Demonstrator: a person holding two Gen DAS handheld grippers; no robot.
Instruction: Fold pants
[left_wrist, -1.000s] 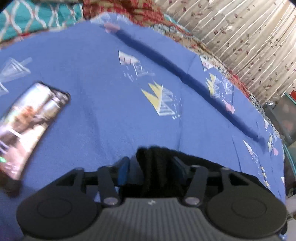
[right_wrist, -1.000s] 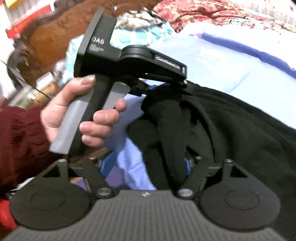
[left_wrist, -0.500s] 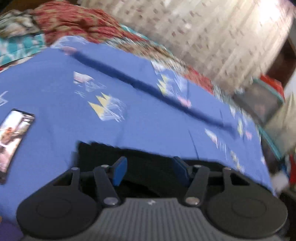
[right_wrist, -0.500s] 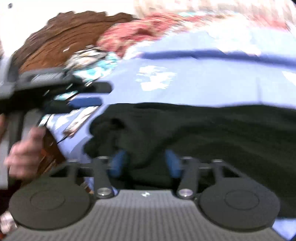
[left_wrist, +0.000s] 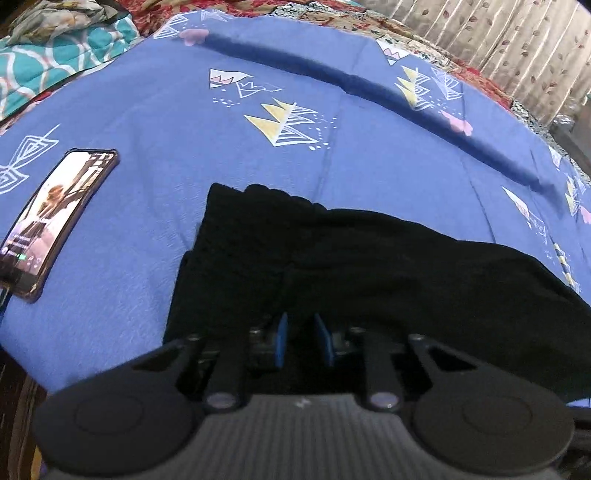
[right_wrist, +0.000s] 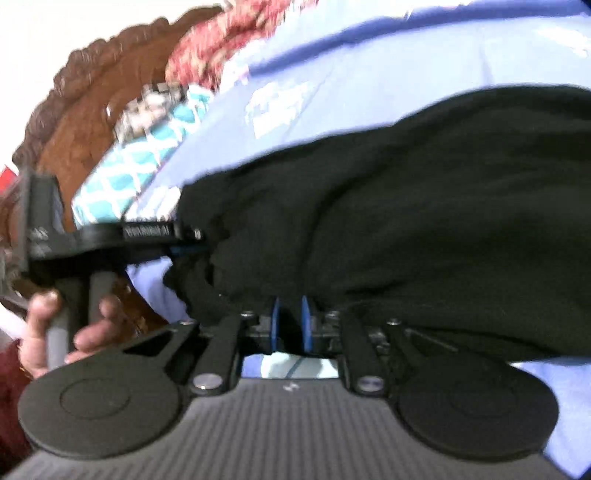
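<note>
Black pants lie spread on a blue patterned bedsheet, stretching from the centre to the right. My left gripper has its blue pads close together, shut on the near edge of the pants. In the right wrist view the pants bulge above my right gripper, whose blue pads pinch the cloth's lower edge. The left gripper also shows there at left, held by a hand and gripping the same edge.
A phone with a lit screen lies on the sheet at left. A teal patterned pillow and red patterned bedding sit at the far side. A carved wooden headboard and a curtain border the bed.
Both grippers opened half a second ago and have now closed again on the near edge of the pants. The pants went from a held bunch to lying spread on the sheet.
</note>
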